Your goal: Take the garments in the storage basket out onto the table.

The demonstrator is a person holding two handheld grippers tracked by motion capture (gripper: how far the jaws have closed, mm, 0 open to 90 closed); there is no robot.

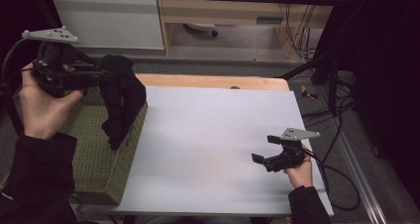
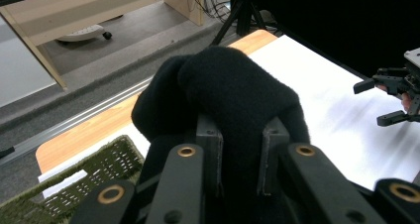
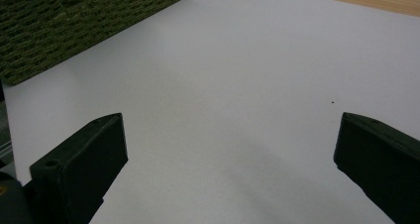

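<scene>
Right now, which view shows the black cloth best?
The high view: the black cloth hangs whole from the left gripper over the basket. The left gripper view shows its bunched top up close.

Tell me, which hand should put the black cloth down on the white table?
Probably the left. The left gripper is already shut on the black cloth, holding it above the green basket. The right gripper is open and holds nothing, low over the white table.

Black claws (image 1: 265,148), dark sleeves (image 1: 42,177)
</scene>
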